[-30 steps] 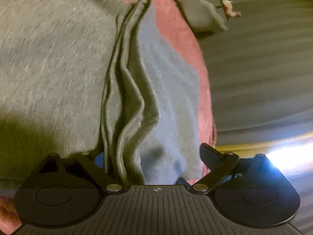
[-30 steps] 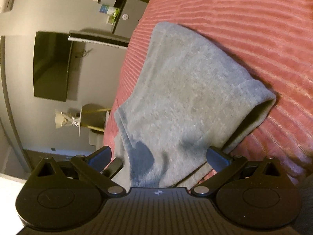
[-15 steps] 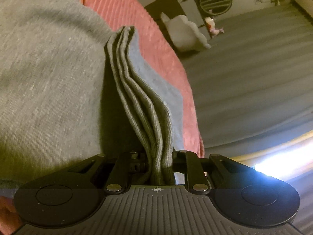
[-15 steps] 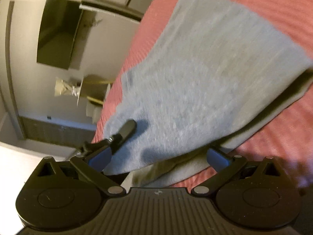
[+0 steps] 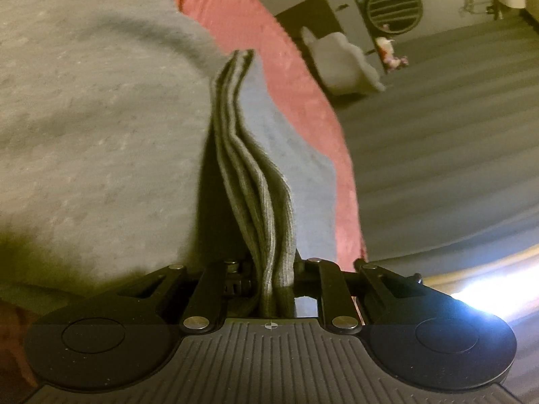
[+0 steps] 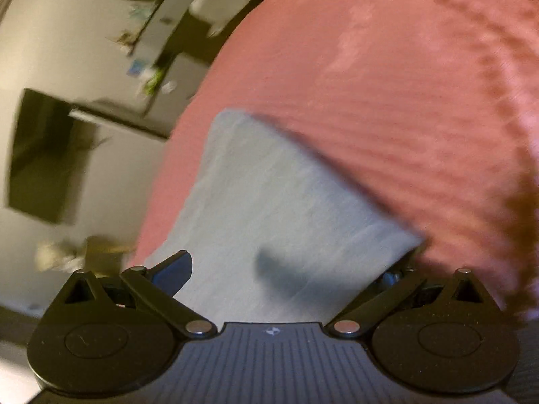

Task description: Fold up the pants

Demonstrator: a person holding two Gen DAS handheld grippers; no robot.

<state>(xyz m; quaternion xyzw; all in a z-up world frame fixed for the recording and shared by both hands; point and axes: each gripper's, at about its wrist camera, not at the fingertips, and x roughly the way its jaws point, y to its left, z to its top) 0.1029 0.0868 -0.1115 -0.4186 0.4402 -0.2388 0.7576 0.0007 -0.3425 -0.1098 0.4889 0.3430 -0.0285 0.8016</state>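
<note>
Item: grey pants (image 5: 101, 134), part-folded on pink bed (image 5: 289, 77); my left hand-held gripper (image 5: 273, 269) pinches layered edge lower centre, right hand-held gripper (image 6: 286, 269) spread wide, empty; final fold pending.

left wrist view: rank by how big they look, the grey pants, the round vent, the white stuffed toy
1. grey pants, by far the largest, though nearest the camera
2. white stuffed toy
3. round vent, close to the toy in apparent size, so those two are unsure
</note>
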